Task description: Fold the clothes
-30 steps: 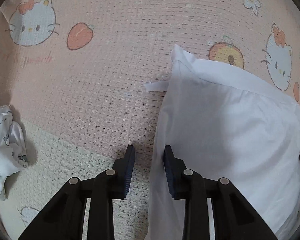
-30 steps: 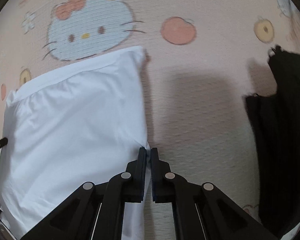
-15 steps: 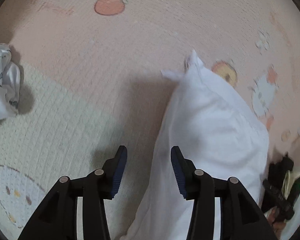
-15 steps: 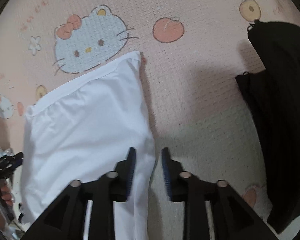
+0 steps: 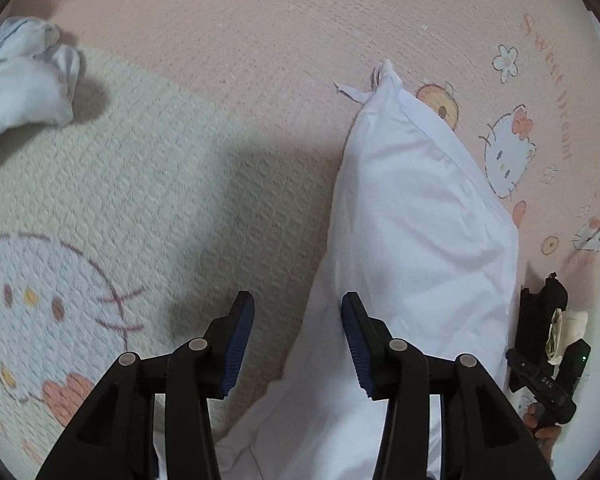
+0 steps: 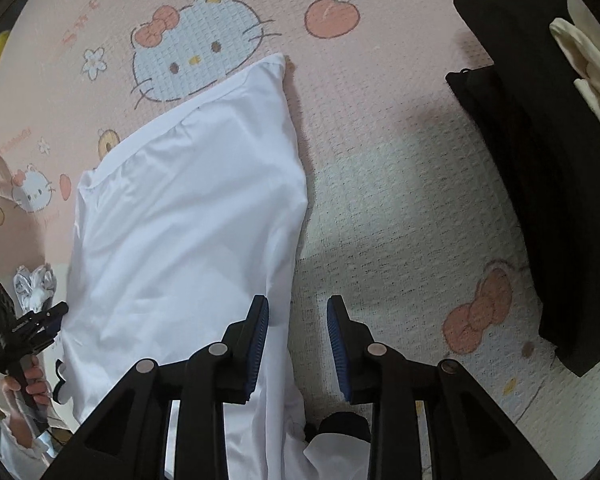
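A folded white garment (image 5: 416, 220) lies flat on the cartoon-cat mat (image 5: 220, 160). My left gripper (image 5: 298, 312) hovers over the garment's left edge, jaws open; the edge runs between the fingers, untouched by the pads. In the right wrist view the same garment (image 6: 188, 216) lies left of centre. My right gripper (image 6: 296, 308) is open above its right edge, pads clear of the cloth. Each view shows the other gripper held in a hand: the right gripper (image 5: 540, 300) and the left gripper (image 6: 30, 304).
A crumpled white patterned cloth (image 5: 24, 80) lies at the mat's far left. A stack of black clothing (image 6: 540, 160) with a cream item (image 6: 584, 68) on top sits to the right of the garment. Bare mat (image 6: 380, 200) separates it from the white garment.
The right gripper, shut on the garment's right edge a second ago, has opened and let go. The left jaws have widened. Both grippers have drawn back from the garment, which lies still.
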Demonstrator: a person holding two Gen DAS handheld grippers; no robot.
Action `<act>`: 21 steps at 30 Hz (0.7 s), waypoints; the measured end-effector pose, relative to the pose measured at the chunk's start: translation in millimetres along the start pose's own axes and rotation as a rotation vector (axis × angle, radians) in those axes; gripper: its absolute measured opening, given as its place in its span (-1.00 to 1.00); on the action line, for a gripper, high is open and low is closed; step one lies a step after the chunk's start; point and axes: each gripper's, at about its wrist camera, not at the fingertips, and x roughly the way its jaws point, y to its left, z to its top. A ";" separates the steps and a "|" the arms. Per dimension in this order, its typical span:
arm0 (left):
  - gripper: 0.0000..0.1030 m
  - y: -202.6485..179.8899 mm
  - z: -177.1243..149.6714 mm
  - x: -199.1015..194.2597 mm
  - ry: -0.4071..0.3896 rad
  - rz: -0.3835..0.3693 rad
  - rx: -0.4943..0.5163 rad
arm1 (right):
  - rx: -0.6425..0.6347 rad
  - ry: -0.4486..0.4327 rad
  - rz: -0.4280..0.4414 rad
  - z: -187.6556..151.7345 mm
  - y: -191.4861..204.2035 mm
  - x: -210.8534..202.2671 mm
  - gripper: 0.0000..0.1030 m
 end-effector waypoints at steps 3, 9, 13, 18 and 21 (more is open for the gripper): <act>-0.19 -5.8 -14.1 -13.5 -0.015 0.023 0.035 | -0.025 -0.005 -0.027 -9.9 -1.1 -2.3 -0.44; -0.19 -16.3 -32.0 -24.6 -0.060 0.116 0.116 | -0.133 -0.007 -0.142 -19.3 3.6 6.9 -1.00; -0.19 -29.9 -39.7 -20.4 -0.068 0.216 0.238 | -0.184 0.002 -0.244 -20.6 -2.2 2.8 -1.00; -0.19 -34.4 -50.7 -25.0 -0.083 0.237 0.256 | -0.156 -0.016 -0.198 -28.4 -17.9 -7.5 -0.99; -0.19 -25.5 -53.6 -42.6 -0.090 0.105 0.138 | -0.081 -0.043 -0.125 -34.8 -25.9 -20.0 -0.91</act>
